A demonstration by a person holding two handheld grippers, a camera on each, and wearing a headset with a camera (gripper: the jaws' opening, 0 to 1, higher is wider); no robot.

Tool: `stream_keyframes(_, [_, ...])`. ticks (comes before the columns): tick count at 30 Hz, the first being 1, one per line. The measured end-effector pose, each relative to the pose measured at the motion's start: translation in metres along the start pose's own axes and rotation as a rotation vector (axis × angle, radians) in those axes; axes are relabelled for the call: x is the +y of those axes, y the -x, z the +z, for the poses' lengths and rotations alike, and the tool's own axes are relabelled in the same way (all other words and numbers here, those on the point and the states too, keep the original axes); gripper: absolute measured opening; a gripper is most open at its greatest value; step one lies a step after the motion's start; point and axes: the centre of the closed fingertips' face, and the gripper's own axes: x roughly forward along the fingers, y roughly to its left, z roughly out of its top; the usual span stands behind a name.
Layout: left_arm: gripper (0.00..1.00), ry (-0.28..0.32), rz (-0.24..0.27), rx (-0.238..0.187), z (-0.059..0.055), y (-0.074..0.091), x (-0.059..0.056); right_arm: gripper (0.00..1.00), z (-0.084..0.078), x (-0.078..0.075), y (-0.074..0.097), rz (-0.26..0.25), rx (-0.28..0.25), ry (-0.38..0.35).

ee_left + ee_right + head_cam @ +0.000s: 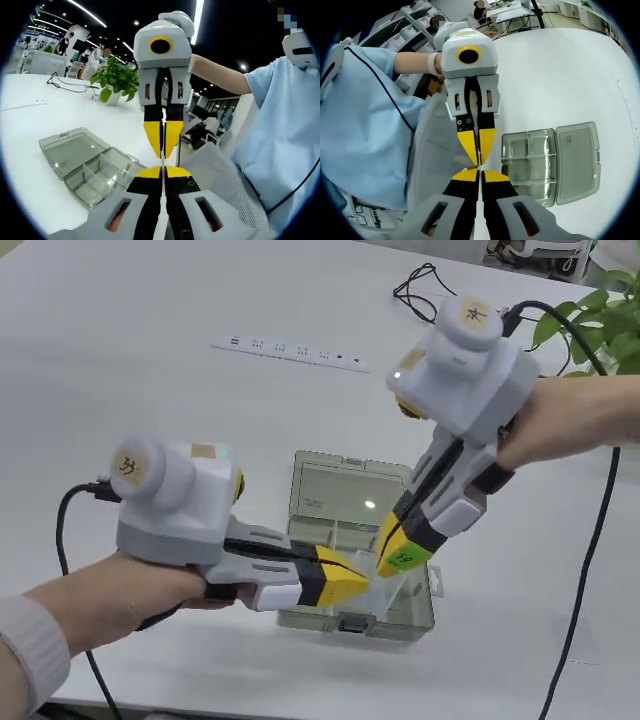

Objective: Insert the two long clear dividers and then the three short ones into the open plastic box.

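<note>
Head view puts both claws tip to tip. The left claw reaches in low and nearly level from the left, and the right claw slants steeply down from the upper right. Each has its yellow-tipped jaws drawn together. In both gripper views a pale sliver runs edge-on between the jaws, so we judge that both claws pinch one thin clear plastic divider. We cannot tell whether it is a long or a short one.

The divider hangs just above the front right part of the smoke-tinted transparent plastic box. The box's hinged lid lies open and flat on the far side. The base's long axis runs left to right in front of us. The left claw points roughly along that axis, while the right claw comes at it from above. Some partitions already cross the base in the gripper views, but we cannot count them with confidence.

The box lies directly below the pinch, so we judge the coming move to be a short drop into the wall slots, with the strip kept upright. The right claw looks better placed to press down. Around the box, the white worktop carries a white power strip well apart on the far side.
</note>
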Motion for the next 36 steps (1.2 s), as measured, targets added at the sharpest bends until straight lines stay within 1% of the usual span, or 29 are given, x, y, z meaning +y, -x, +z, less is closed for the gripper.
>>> stream_keyframes(9, [0.00,-0.001,0.046,0.002,-0.003,0.001,0.009,0.02,0.002,-0.004,-0.004,-0.062,0.037,0.043])
stream_keyframes(10, [0.00,-0.008,0.057,0.005,-0.003,0.001,0.012,0.02,0.002,-0.005,-0.004,-0.073,0.046,0.053])
stream_keyframes(12, [0.00,0.011,0.058,0.017,-0.005,0.000,0.012,0.02,0.002,-0.004,-0.006,-0.086,0.065,0.065])
stream_keyframes(13, [0.00,0.010,0.061,0.021,-0.006,0.000,0.012,0.02,0.002,-0.006,-0.006,-0.098,0.077,0.077])
stream_keyframes(15, [0.00,-0.014,0.081,0.036,-0.009,0.000,0.015,0.02,0.001,-0.009,-0.006,-0.125,0.097,0.094])
stream_keyframes(16, [0.02,-0.022,0.086,0.041,-0.009,0.001,0.016,0.02,0.000,-0.010,-0.006,-0.134,0.104,0.097])
stream_keyframes(18, [0.09,-0.017,0.104,0.047,-0.011,0.002,0.019,0.02,0.000,-0.013,-0.007,-0.134,0.103,0.079])
stream_keyframes(19, [0.15,-0.026,0.119,0.049,-0.012,0.004,0.021,0.02,-0.002,-0.015,-0.006,-0.145,0.105,0.056])
stream_keyframes(20, [0.19,-0.031,0.133,0.053,-0.013,0.005,0.023,0.02,-0.003,-0.014,-0.006,-0.147,0.106,0.022])
stream_keyframes(22, [0.26,-0.043,0.153,0.059,-0.014,0.007,0.027,0.02,-0.005,-0.020,-0.005,-0.166,0.110,0.031])
stream_keyframes(23, [0.29,-0.046,0.165,0.064,-0.016,0.009,0.029,0.02,-0.008,-0.023,-0.005,-0.185,0.123,0.036])
stream_keyframes(25, [0.37,-0.052,0.184,0.068,-0.017,0.012,0.032,0.02,-0.010,-0.022,-0.005,-0.191,0.125,0.025])
stream_keyframes(27, [0.45,-0.057,0.216,0.069,-0.018,0.015,0.038,0.02,-0.010,-0.025,-0.004,-0.210,0.127,0.024])
stream_keyframes(29, [0.49,-0.062,0.236,0.080,-0.020,0.018,0.042,0.02,-0.010,-0.030,-0.003,-0.232,0.128,0.024])
stream_keyframes(31, [0.55,-0.083,0.257,0.094,-0.023,0.020,0.044,0.02,-0.011,-0.031,-0.003,-0.233,0.129,0.006])
stream_keyframes(33, [0.60,-0.086,0.269,0.104,-0.026,0.023,0.046,0.02,-0.014,-0.031,-0.004,-0.239,0.138,-0.010])
stream_keyframes(35, [0.64,-0.100,0.291,0.107,-0.026,0.027,0.049,0.02,-0.018,-0.040,-0.004,-0.280,0.160,0.004])
stream_keyframes(36, [0.67,-0.096,0.302,0.109,-0.027,0.029,0.050,0.02,-0.020,-0.042,-0.004,-0.286,0.170,0.001])
